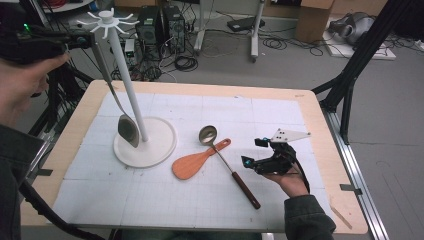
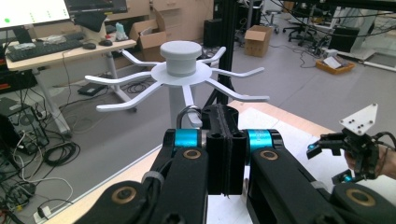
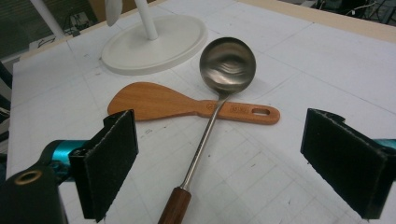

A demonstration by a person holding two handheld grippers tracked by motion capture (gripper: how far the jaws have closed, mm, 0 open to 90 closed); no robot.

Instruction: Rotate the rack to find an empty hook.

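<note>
My left gripper [image 1: 89, 40] is raised at the far left, level with the top of the white hook stand [image 1: 128, 80]. It is shut on the upper end of a long metal spoon [image 1: 128, 130], which hangs down with its bowl beside the pole, just above the round base. In the left gripper view the shut jaws [image 2: 224, 122] sit just in front of the stand's hooks [image 2: 180, 60], and the spoon's handle loop [image 2: 187, 114] shows beside them. My right gripper [image 1: 252, 152] rests low at the right, open, with its pads [image 3: 114, 158] either side of the ladle's handle and not touching it.
A steel ladle [image 1: 207, 134] with a brown wooden grip lies across a wooden rice paddle [image 1: 192, 164] in the middle of the white gridded mat [image 1: 165, 205]. In the right gripper view the ladle [image 3: 227, 63] crosses the paddle [image 3: 159, 103]. Floor cables and computers lie beyond the table.
</note>
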